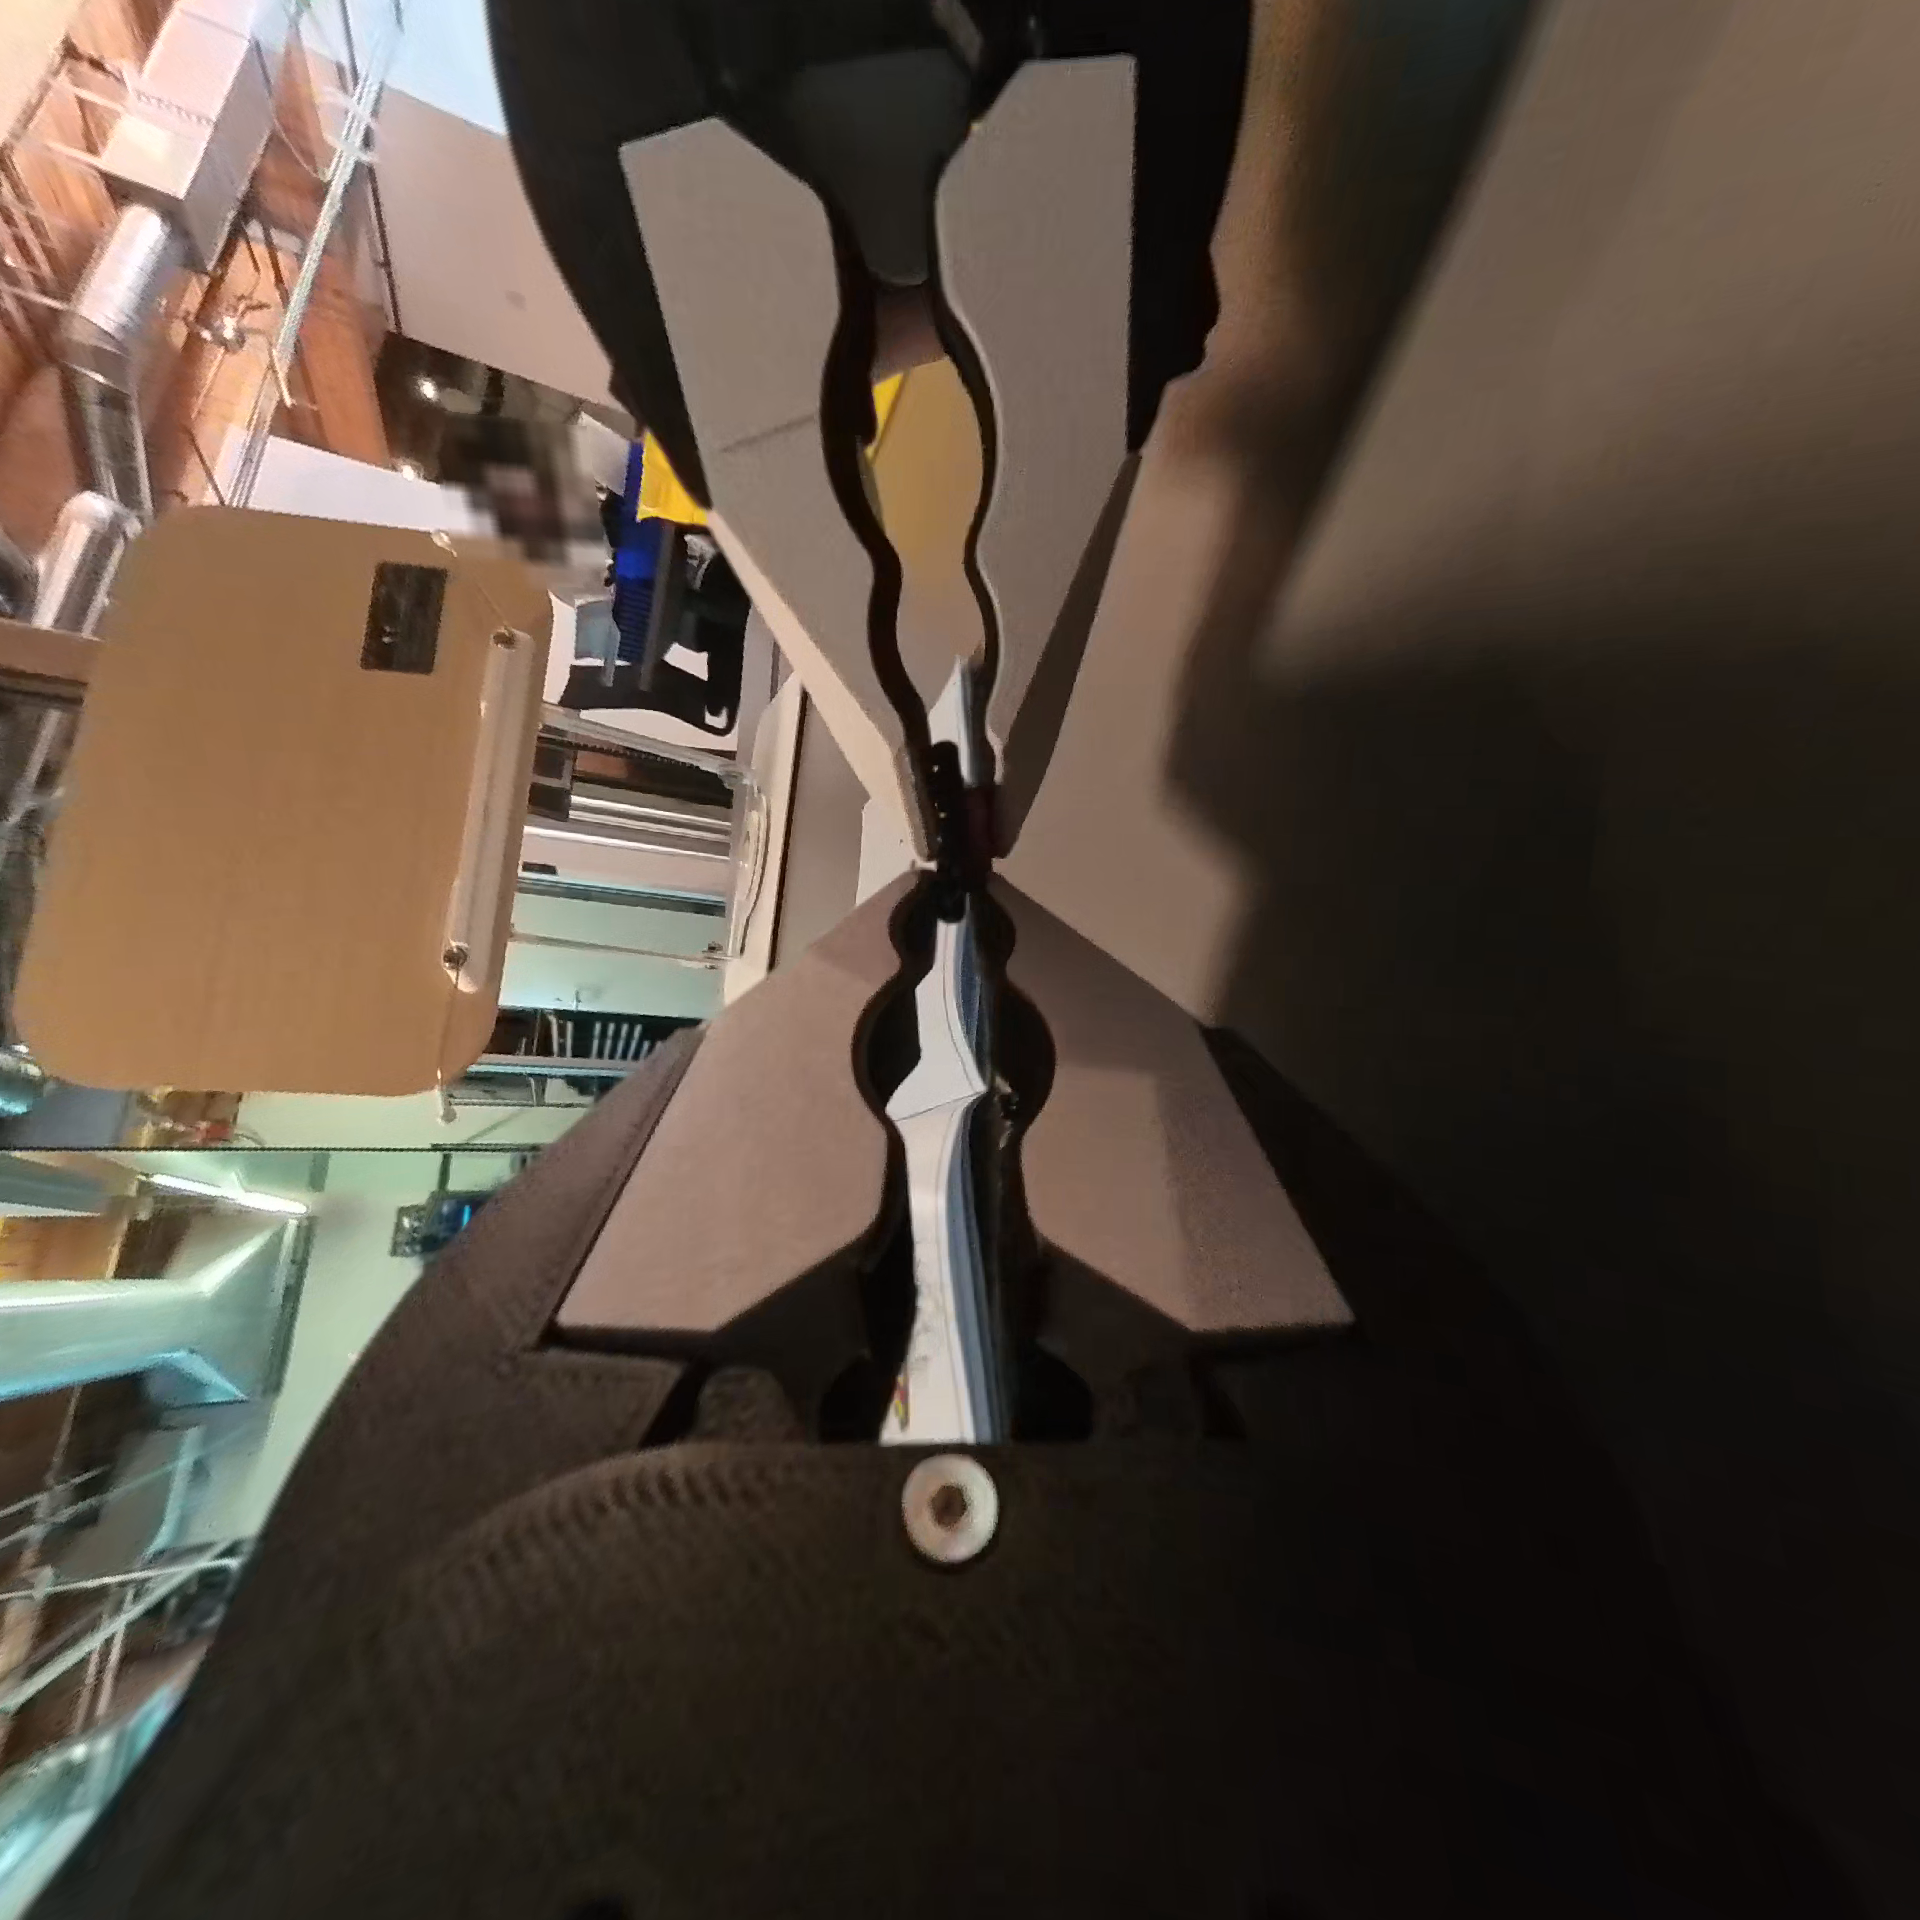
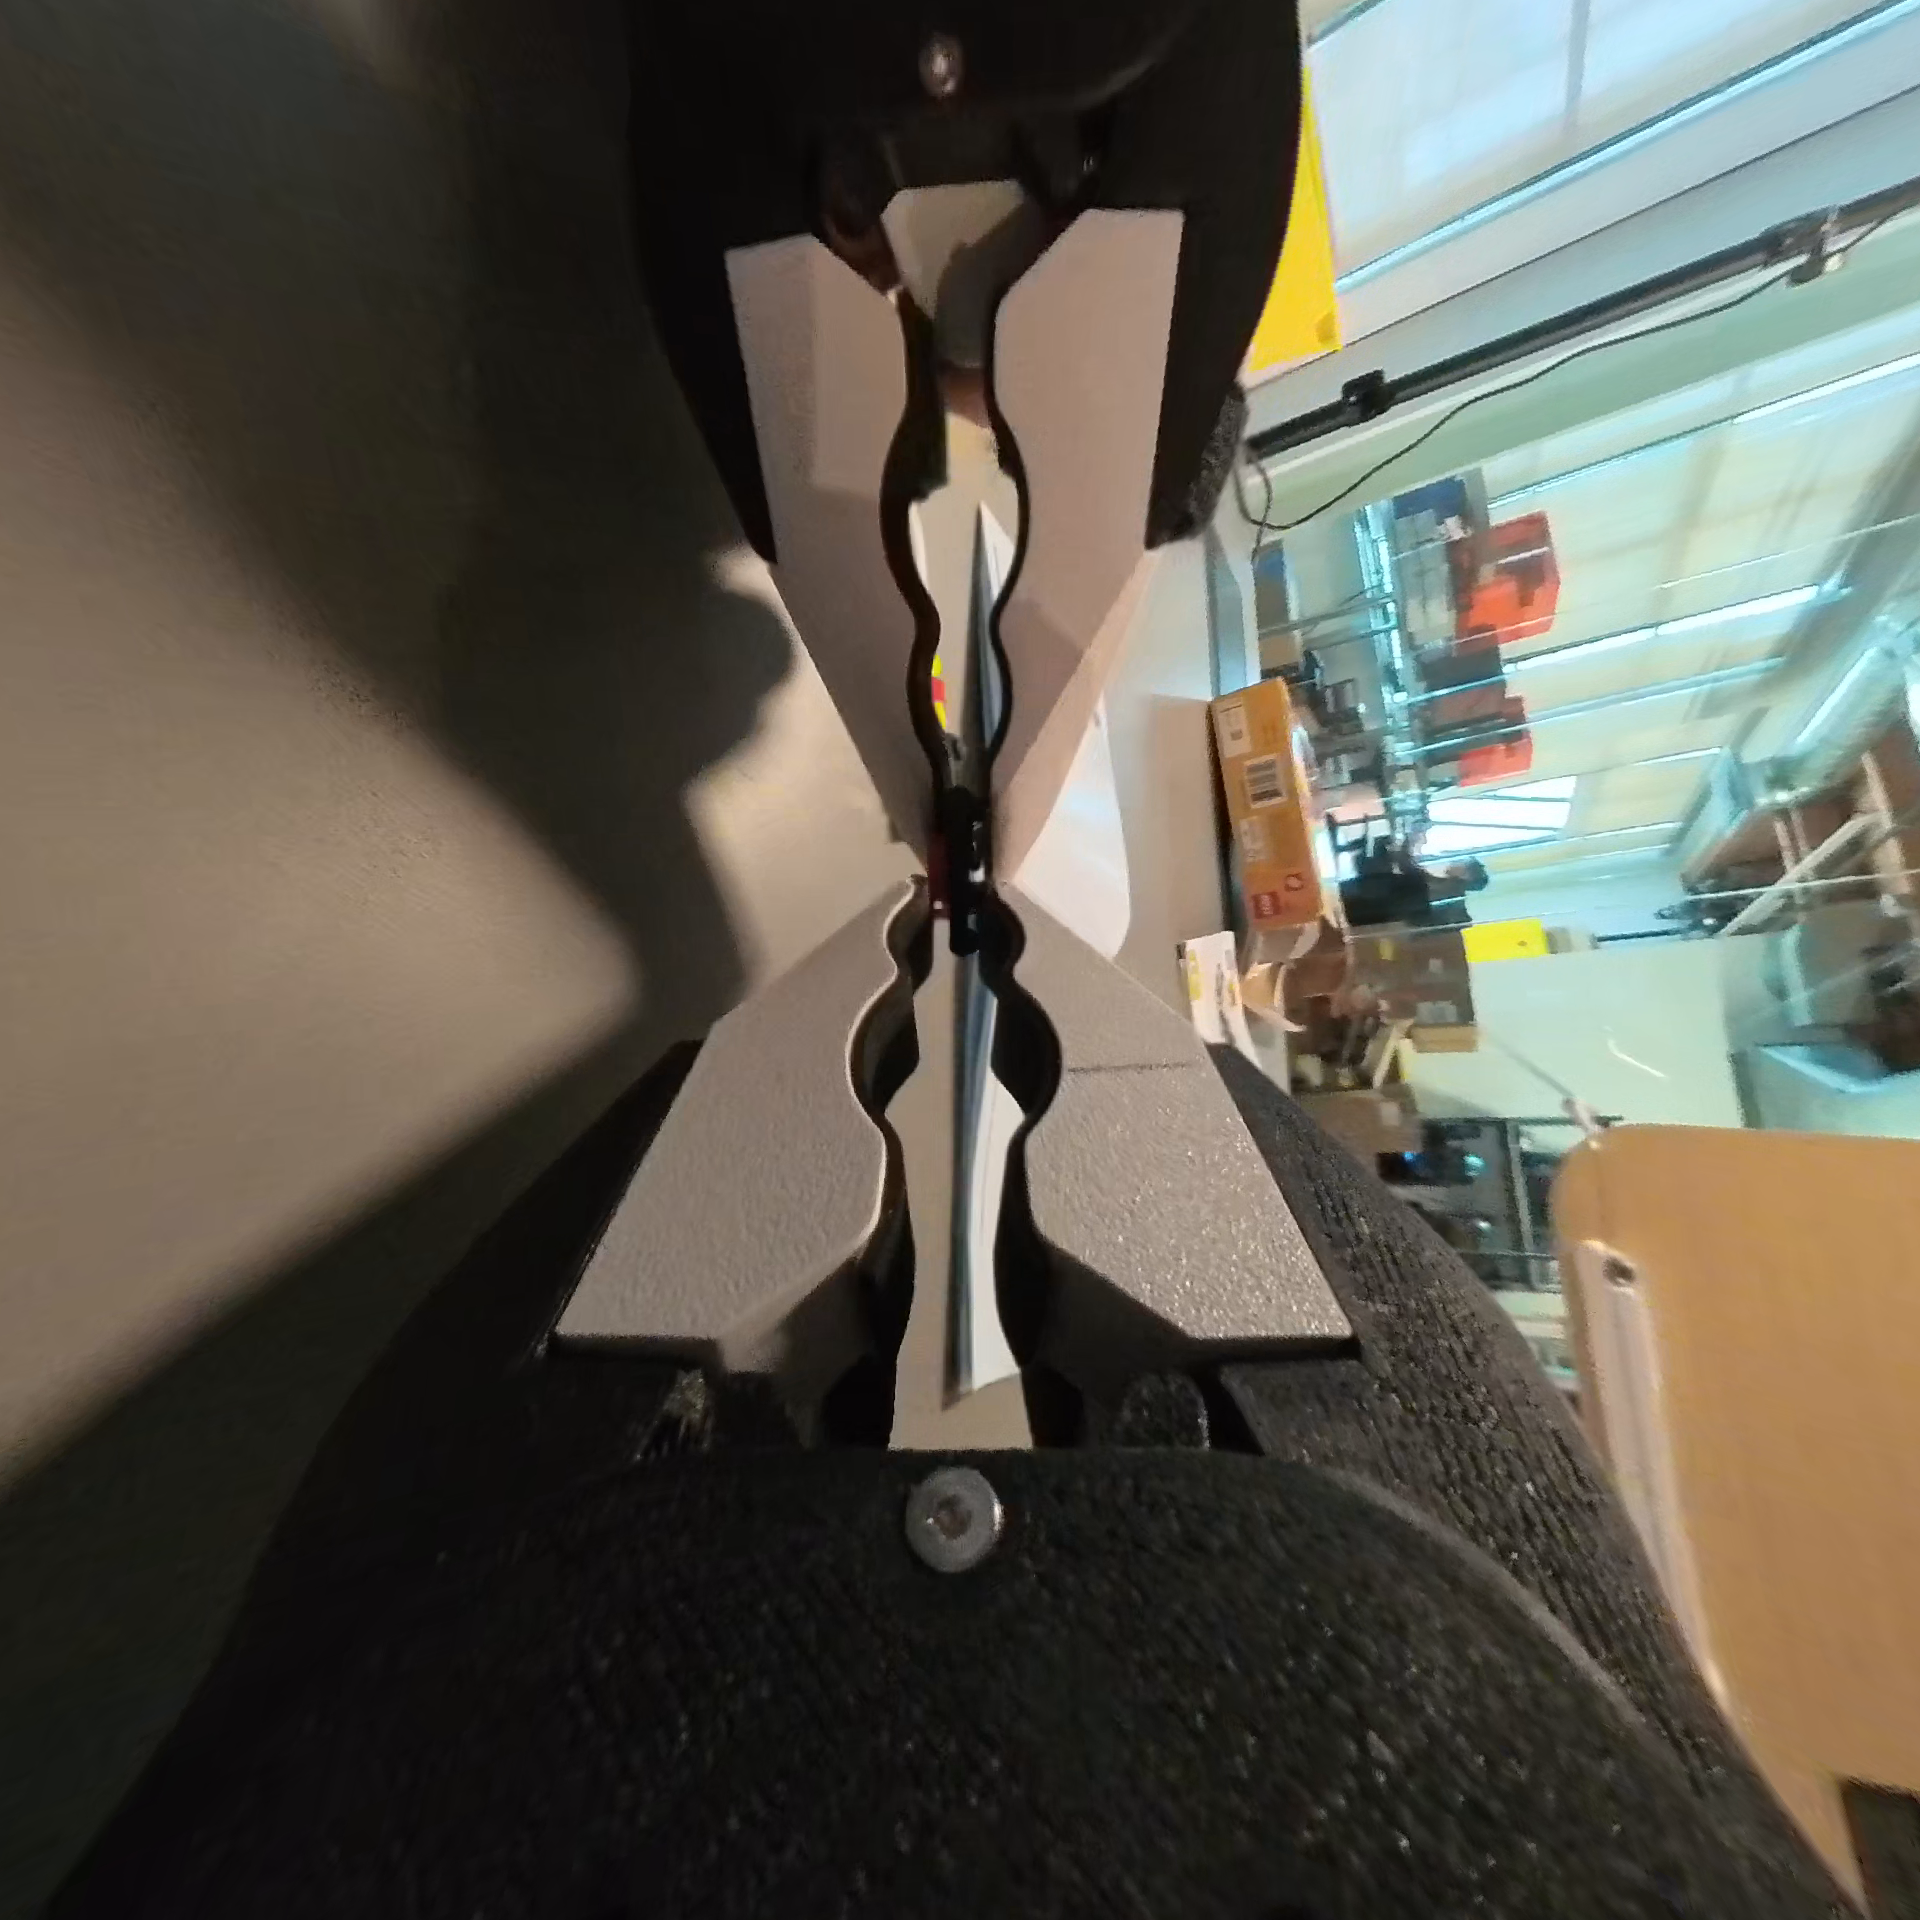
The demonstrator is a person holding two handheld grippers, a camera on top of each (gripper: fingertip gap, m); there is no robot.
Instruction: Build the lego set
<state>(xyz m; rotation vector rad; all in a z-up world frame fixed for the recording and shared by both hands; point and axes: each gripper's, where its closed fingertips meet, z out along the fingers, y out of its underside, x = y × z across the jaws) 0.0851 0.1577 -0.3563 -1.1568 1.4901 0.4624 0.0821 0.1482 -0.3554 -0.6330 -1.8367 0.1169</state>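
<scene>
Meeting tip to tip, left claw (image 1: 954, 883) and right claw (image 2: 961, 904) both pinched closed on one small black lego piece (image 1: 948, 821), dark red part beside it, white booklet (image 1: 951, 1195) behind the fingertips, tan box (image 1: 270, 800) off to the side.

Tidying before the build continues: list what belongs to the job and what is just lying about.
In use: left tongs and right tongs, both shut on the small black and dark-red lego piece; white printed paper booklet behind them.
Lying about: tan wooden panel; orange cardboard box.
</scene>
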